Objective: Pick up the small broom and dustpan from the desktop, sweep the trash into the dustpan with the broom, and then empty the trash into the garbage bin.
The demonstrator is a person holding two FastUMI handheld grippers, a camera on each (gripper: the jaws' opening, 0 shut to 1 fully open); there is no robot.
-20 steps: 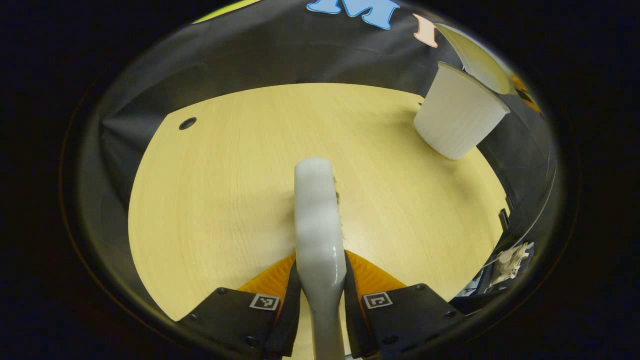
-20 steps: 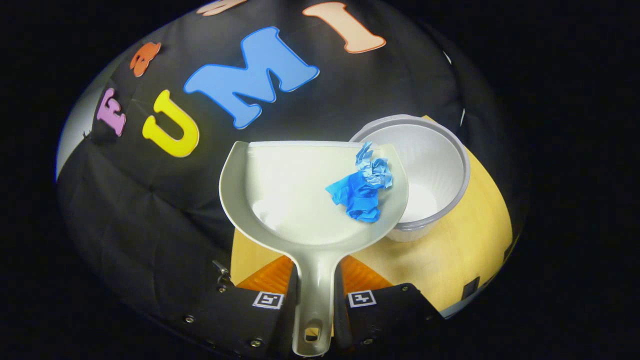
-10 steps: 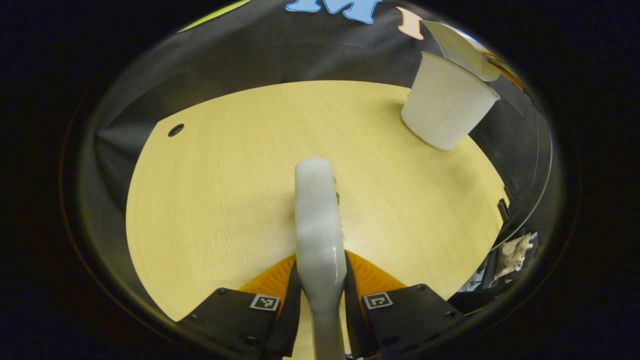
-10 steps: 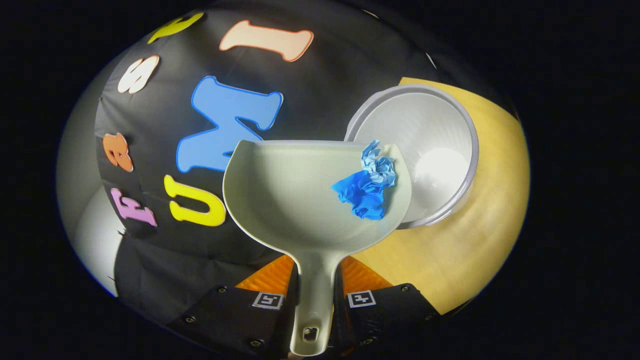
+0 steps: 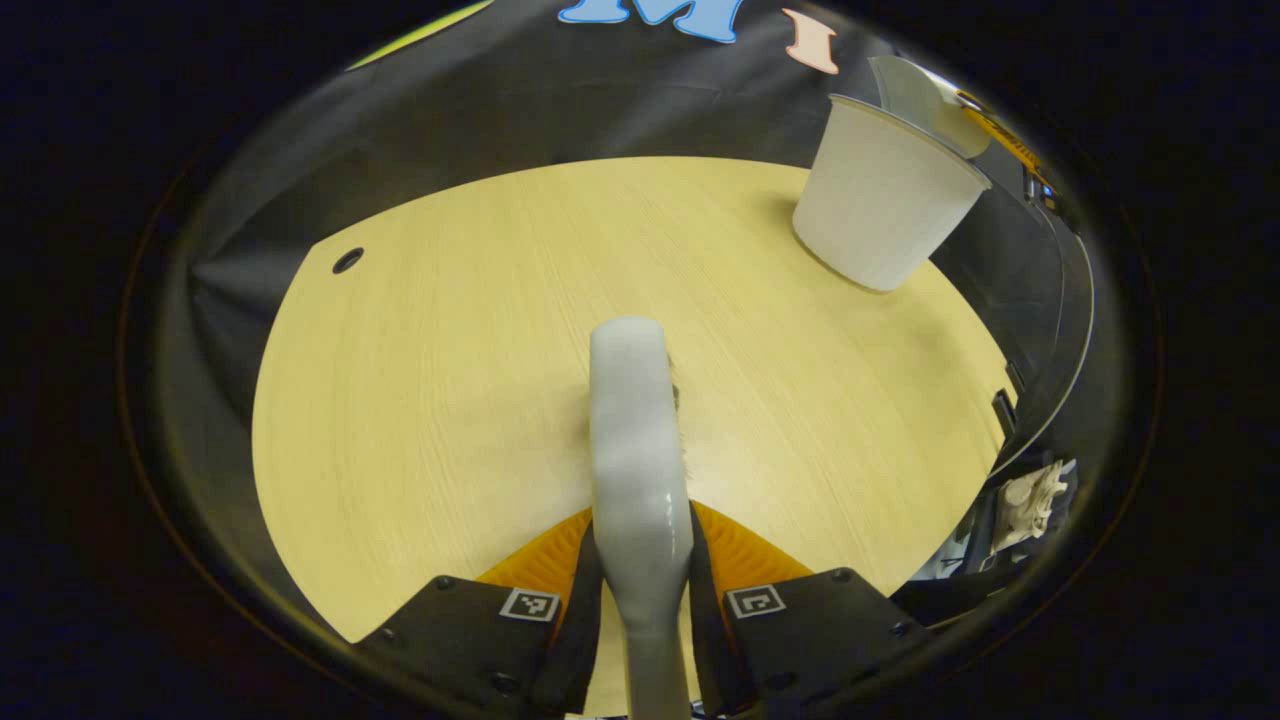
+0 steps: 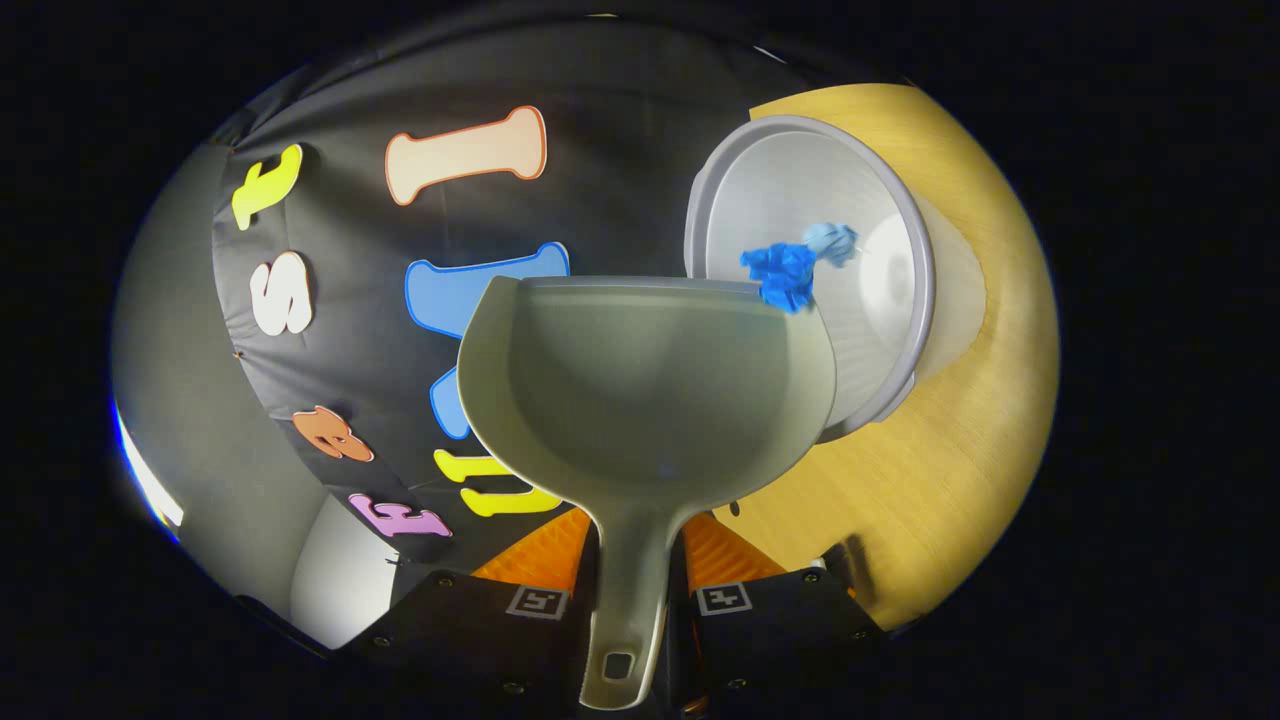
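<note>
Nearly done: the right gripper [image 6: 625, 585] pinches the tipped dustpan [image 6: 645, 390] as trash [image 6: 785, 272] drops into the bin [image 6: 900, 200], while the left gripper [image 5: 640, 590] pinches the broom [image 5: 635, 440].

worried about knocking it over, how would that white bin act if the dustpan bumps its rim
The garbage bin looks thin-walled and ribbed, so probably light. It narrows toward its base and stands free on the table, so a bump from the dustpan would likely slide or tip it. It holds little beyond the blue paper wad, so there is hardly any ballast.
</note>
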